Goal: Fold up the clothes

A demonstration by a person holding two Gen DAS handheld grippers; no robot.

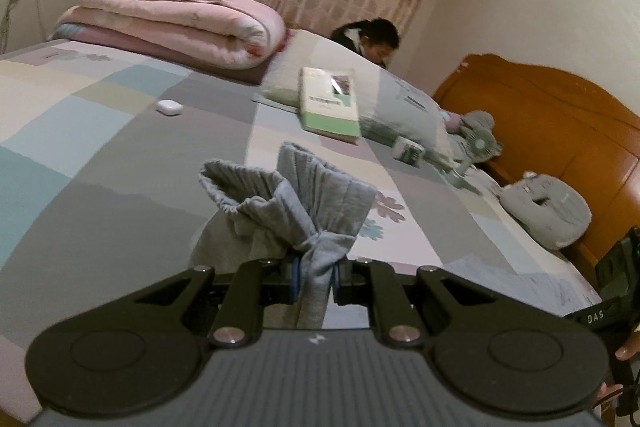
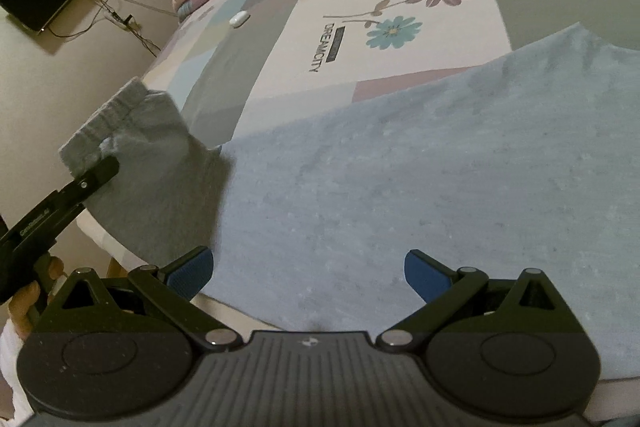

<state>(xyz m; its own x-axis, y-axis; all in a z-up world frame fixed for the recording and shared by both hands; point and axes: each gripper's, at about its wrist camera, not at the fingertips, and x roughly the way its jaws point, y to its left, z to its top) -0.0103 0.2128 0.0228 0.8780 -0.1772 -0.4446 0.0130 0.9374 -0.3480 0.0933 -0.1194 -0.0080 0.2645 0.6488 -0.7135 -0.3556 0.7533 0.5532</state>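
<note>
Spread across the right and centre of the right wrist view: grey garment, flat on the patchwork bedspread. Left gripper clamped tight on a bunched, ribbed end of that cloth, raised off the bed at frame centre. Right gripper gaping wide above the fabric, blue pads touching nothing.

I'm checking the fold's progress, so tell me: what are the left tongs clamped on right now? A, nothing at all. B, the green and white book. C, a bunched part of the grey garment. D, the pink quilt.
C: in the left wrist view the left tongs are shut on a gathered bunch of the grey garment, lifted off the bed, while the right tongs stand open above the flat cloth.
</note>
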